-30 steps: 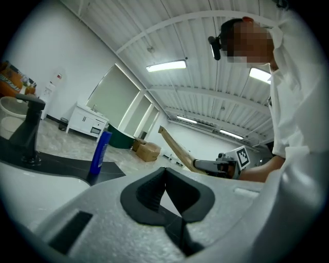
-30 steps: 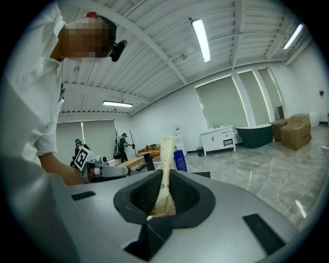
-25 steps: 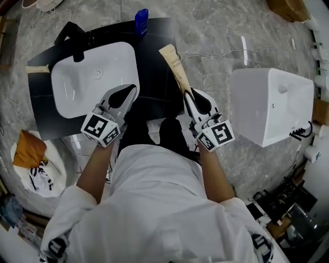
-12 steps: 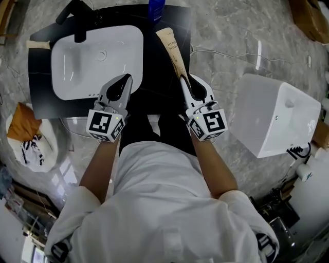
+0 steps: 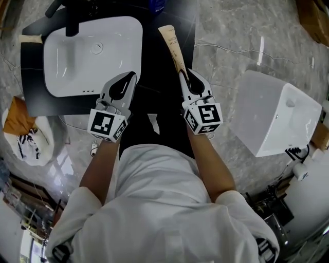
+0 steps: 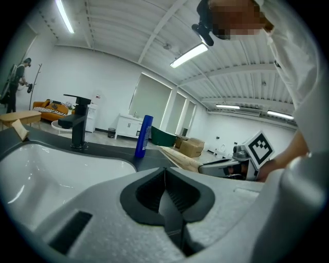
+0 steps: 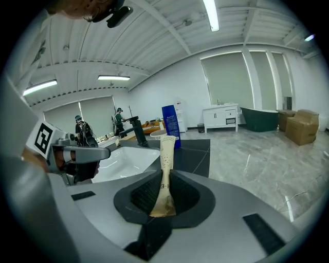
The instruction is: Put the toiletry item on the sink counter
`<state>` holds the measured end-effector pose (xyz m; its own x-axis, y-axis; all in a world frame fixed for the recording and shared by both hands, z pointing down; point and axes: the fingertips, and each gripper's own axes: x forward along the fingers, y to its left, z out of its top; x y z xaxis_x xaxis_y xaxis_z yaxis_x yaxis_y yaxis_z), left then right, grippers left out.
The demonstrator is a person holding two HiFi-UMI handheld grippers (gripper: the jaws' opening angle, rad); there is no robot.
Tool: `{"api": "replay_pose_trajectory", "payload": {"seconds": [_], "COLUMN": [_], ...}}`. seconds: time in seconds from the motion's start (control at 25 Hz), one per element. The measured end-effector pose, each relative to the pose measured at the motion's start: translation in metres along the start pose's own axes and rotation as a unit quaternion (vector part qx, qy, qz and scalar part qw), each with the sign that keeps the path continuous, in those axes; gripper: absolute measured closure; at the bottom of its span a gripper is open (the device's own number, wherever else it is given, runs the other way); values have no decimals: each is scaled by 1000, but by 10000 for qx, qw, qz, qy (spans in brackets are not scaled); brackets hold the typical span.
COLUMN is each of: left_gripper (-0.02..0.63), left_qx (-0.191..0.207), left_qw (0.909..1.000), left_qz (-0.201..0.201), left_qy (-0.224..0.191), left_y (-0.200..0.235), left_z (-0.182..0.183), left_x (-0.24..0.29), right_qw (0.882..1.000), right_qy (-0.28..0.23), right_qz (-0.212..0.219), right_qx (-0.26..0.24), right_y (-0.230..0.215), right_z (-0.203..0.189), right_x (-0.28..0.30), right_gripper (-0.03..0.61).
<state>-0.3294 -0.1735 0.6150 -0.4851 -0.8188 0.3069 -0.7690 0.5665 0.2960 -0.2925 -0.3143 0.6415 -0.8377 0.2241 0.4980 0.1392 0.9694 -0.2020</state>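
Note:
A long beige toiletry tube (image 5: 172, 49) sticks forward from my right gripper (image 5: 183, 74), which is shut on its lower end. The tube hangs over the black sink counter (image 5: 169, 102), to the right of the white basin (image 5: 92, 54). In the right gripper view the tube (image 7: 165, 169) stands pinched between the jaws, pointing toward a blue bottle (image 7: 169, 126). My left gripper (image 5: 127, 82) is shut and empty at the basin's front right corner. In the left gripper view, the left gripper (image 6: 165, 198) has the tube (image 6: 177, 156) and the right gripper (image 6: 231, 165) to its right.
A black faucet (image 6: 77, 128) stands behind the basin, and the blue bottle (image 5: 157, 5) stands at the counter's back edge. A white box-like fixture (image 5: 272, 115) sits on the marble floor at the right. A white basket holding an orange cloth (image 5: 23, 133) is at the left.
The head view has swung, so the sink sits higher and further left in frame. Both grippers have edged forward over the counter. The right gripper still holds the tube.

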Motion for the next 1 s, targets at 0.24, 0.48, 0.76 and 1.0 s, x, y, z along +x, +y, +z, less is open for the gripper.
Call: {"api": "replay_pose_trajectory", "payload": {"seconds": [0.24, 0.48, 0.76, 1.0], "left_gripper": [597, 597, 597, 597], "left_qx": [-159, -260, -326, -346], "left_qw": [9999, 9996, 9994, 9994], "left_qz": [28, 65, 51, 81], "left_qy": [-35, -38, -46, -61], "left_y": [-5, -9, -14, -13], "left_z": [-11, -22, -36, -41], "left_x": [-5, -17, -31, -38], "right_qw": [9997, 9987, 9971, 9962], "right_qy": [248, 474, 714, 785], "right_qz": [4, 82, 129, 88], "right_qx": [-38, -178, -239, -373], "right_y": [1, 11, 17, 24], "right_z": [-19, -33, -48, -52], "right_x": [9, 15, 21, 23], "right_gripper": [526, 526, 526, 526]}}
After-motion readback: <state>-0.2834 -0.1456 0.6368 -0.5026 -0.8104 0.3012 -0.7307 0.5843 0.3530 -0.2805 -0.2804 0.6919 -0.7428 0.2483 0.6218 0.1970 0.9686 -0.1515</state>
